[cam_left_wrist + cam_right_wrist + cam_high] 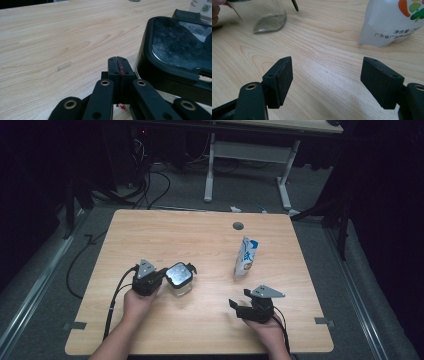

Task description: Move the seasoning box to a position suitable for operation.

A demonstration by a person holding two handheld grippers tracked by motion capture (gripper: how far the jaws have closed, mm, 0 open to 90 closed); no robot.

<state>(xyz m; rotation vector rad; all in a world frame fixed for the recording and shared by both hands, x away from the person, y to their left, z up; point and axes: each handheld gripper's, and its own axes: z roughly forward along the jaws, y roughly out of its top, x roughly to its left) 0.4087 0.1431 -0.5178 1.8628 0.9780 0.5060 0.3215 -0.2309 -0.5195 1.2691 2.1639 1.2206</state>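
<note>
Surface: light wood-grain laminate, smooth, low sheen, with a faint soft reflection in the right gripper view.

Jar: clear glass body, smooth and glossy. Its lid has a black plastic rim, semi-gloss, around a dark panel that looks dusty or smudged.

Pouch: white film, smooth, slightly glossy, printed with colour graphics and small text.

Left gripper: matt black plastic links with brass-coloured rivets; a red smear runs along the seam between the pads.

Right gripper: matt black pads, faintly textured.

Grey plate on the right gripper: dull metal look.
</note>
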